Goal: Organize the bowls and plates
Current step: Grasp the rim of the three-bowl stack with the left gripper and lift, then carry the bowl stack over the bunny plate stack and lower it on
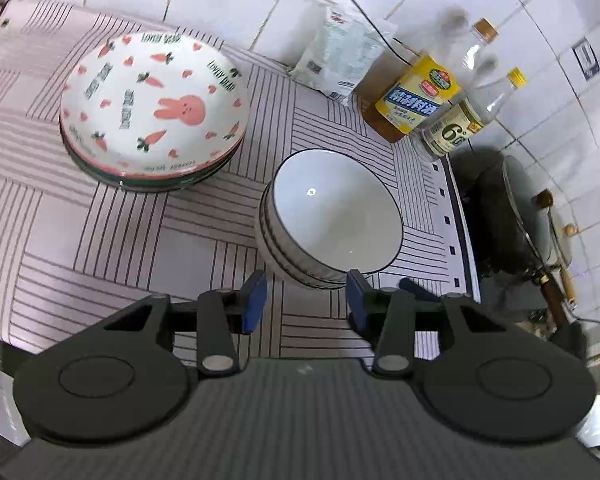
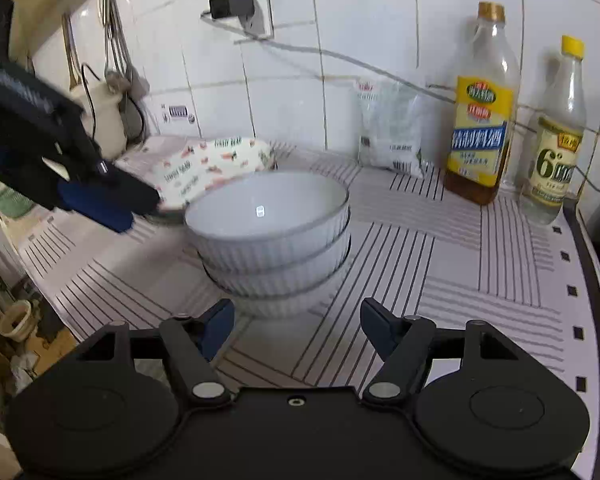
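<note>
Both hand-held grippers are hovering open and empty: left hand-held gripper [image 1: 306, 300] and right hand-held gripper [image 2: 296, 328], each just near of the bowl stack [image 1: 332, 216], not touching. Striped counter [image 1: 100, 232] is carrying everything. Plate stack [image 1: 154, 108] is sitting far left of the bowls. Two bottles [image 2: 480, 108] are standing far right by the tiled wall.

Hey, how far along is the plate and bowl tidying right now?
Looks nearly done: the carrot-print plates sit in one stack and the white ribbed bowls are nested in another on the striped mat. Nothing is in hand; the left gripper and right gripper are both open and empty. No loose dishes show, so little seems left.
</note>
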### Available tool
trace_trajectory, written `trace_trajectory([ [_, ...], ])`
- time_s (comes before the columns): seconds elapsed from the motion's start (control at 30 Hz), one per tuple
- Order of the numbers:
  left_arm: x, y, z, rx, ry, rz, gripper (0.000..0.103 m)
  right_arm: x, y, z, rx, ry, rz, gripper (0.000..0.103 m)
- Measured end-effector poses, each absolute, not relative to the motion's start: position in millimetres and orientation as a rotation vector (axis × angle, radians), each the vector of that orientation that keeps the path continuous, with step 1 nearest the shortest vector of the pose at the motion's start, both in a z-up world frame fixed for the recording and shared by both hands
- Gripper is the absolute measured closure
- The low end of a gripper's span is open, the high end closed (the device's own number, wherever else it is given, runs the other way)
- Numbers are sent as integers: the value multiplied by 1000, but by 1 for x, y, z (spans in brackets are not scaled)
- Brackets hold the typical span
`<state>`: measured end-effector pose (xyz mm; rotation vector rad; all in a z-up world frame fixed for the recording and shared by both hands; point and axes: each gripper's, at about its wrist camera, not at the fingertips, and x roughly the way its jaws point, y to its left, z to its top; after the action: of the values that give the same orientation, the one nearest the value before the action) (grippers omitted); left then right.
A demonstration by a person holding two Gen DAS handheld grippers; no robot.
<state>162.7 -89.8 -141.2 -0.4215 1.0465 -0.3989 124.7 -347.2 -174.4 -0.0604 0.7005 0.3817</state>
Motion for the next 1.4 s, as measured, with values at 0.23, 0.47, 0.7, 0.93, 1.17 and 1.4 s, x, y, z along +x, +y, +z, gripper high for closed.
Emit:
trace_trajectory([
  [0.23, 177, -77, -159, -504, 1072, -392, 48, 138, -336, -208, -80, 696, 413, 16],
  [0.47, 206, -87, -179, -548, 1097, -449, 40, 153, -329, -224, -86, 606, 414, 14],
  [0.7, 231, -96, -204, -544, 1141, -390, 40, 174, -321, -229, -70, 604, 450, 6],
  [0.93, 236, -101, -217, -544, 1144, -404, 64, 185, -319, -233, -35, 624, 469, 6],
  [1.17, 232, -117, -218, -455, 1126, -349, 69, 191, -321, -233, -44, 643, 499, 7],
  [1.4, 223, -120, -210, -384, 1102, -349, 69, 187, -318, -234, -53, 628, 504, 8],
])
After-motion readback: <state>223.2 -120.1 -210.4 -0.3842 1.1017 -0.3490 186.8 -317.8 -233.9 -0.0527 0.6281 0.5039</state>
